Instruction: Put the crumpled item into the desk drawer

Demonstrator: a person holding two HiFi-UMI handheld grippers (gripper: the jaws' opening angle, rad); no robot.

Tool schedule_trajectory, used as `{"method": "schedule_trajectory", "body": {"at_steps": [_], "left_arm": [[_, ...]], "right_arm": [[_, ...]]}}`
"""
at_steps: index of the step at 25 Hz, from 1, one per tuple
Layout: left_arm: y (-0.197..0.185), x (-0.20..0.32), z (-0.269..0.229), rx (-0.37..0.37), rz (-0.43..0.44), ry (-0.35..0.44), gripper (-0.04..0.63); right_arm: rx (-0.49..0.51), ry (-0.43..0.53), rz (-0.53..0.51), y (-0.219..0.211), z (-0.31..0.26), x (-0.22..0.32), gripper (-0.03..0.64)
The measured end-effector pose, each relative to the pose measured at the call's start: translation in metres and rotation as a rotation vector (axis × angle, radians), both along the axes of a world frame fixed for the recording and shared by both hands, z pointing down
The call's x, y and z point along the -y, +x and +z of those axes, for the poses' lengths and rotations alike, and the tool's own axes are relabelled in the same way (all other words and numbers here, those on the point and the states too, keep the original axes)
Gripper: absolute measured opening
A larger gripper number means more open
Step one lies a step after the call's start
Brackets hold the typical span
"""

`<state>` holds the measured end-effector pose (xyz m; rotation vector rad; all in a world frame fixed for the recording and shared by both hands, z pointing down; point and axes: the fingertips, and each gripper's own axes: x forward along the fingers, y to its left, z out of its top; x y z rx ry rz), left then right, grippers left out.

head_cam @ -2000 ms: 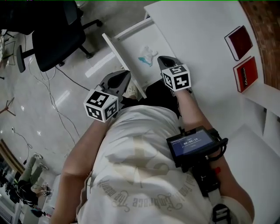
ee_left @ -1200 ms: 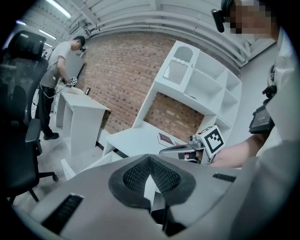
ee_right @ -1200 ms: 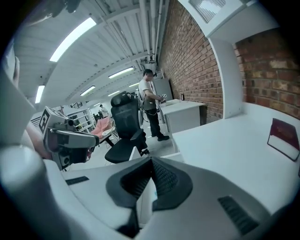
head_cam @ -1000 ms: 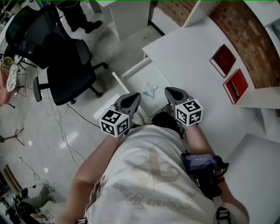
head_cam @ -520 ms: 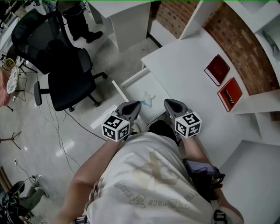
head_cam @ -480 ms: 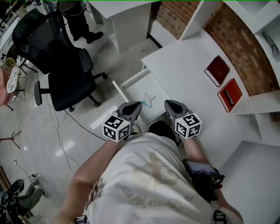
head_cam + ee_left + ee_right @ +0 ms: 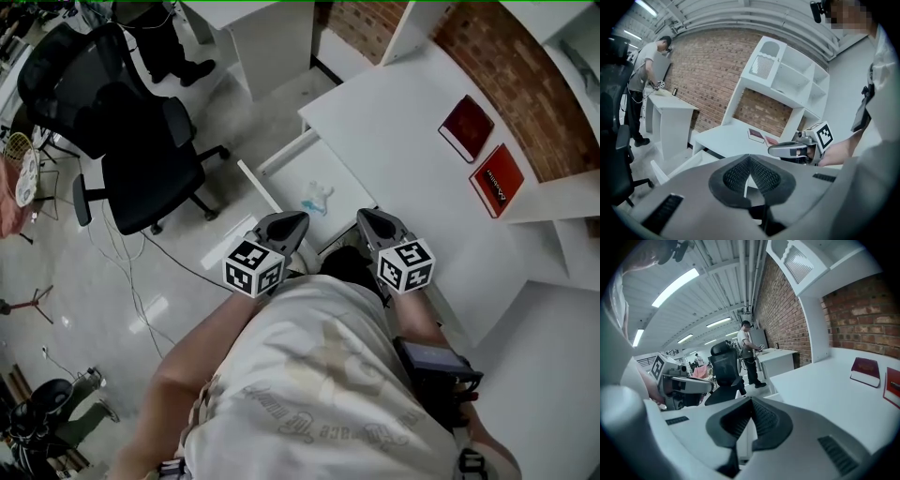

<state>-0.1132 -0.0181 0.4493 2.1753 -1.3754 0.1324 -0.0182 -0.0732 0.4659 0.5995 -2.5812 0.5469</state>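
Observation:
A small crumpled item (image 7: 316,195), white with a bit of blue, lies inside the open white desk drawer (image 7: 289,172). My left gripper (image 7: 296,219) is held near the drawer's near corner, short of the item, its jaws shut with nothing in them. My right gripper (image 7: 364,216) is level with it on the right, by the desk (image 7: 394,112) edge, also shut and empty. From the left gripper view the pads (image 7: 738,174) meet, and the right gripper (image 7: 774,150) shows beyond them. The right gripper view likewise shows closed pads (image 7: 761,417) and the left gripper (image 7: 705,386) at its left.
Two red books (image 7: 467,127) (image 7: 499,178) lie on the desk near the brick wall. A black office chair (image 7: 122,122) stands on the floor left of the drawer. Another white desk (image 7: 253,33) and a person (image 7: 644,84) are further off. Cables trail over the floor.
Both grippers have pulled back from the drawer toward the person's body and stay side by side. The crumpled item has stayed in the drawer. The head view has shifted.

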Motion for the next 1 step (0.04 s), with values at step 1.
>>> {"method": "schedule_trajectory", "body": {"at_steps": [1], "left_arm": [[0.0023,0.0014,0.0011,0.001,0.005,-0.002,0.020]], "right_arm": [[0.000,0.000,0.002,0.0012,0.0005,0.0004,0.023]]}}
